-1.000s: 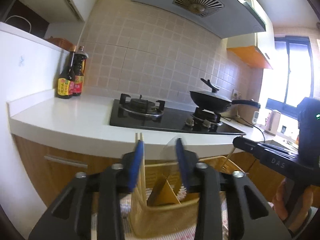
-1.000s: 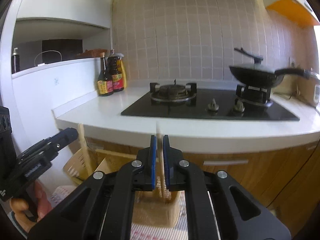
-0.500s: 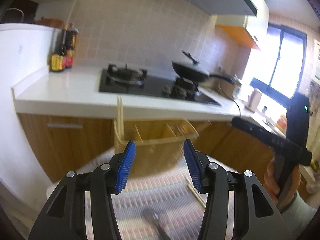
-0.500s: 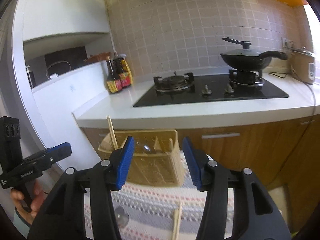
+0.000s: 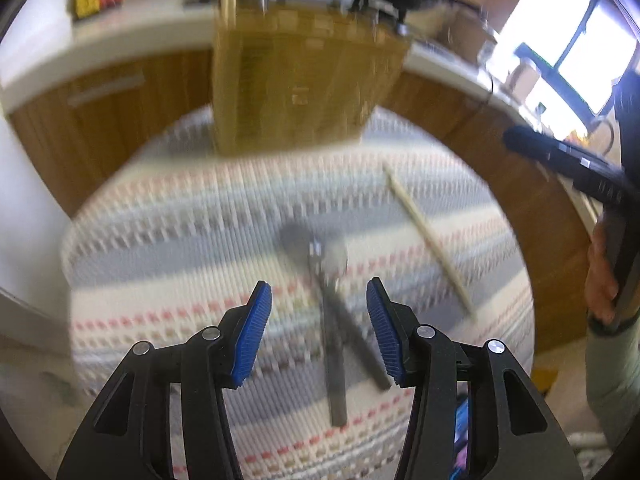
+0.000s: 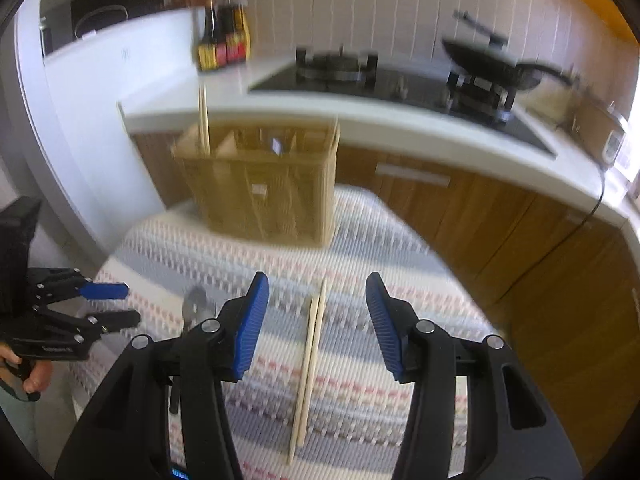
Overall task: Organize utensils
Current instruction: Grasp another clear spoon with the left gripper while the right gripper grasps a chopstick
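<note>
A woven utensil basket (image 6: 264,184) with dividers stands at the far end of a striped mat (image 6: 360,380); chopsticks (image 6: 204,116) stand upright in its left compartment. It also shows in the left wrist view (image 5: 296,80). My left gripper (image 5: 318,320) is open above two dark-handled spoons (image 5: 332,320) lying crossed on the mat. My right gripper (image 6: 316,320) is open above a pair of wooden chopsticks (image 6: 310,360) lying on the mat. These chopsticks (image 5: 428,236) lie to the right in the left wrist view. The left gripper (image 6: 100,304) shows at the left of the right wrist view.
A white counter (image 6: 360,116) with a black gas hob (image 6: 384,80), a wok (image 6: 488,64) and sauce bottles (image 6: 222,40) lies behind the mat. Wooden cabinet fronts (image 6: 480,216) stand below it. A white wall panel (image 6: 92,120) is at the left.
Both grippers have tilted down from the counter toward the mat. The right gripper let go of the chopstick and opened. The left opened wider; the upright chopsticks stay in the basket.
</note>
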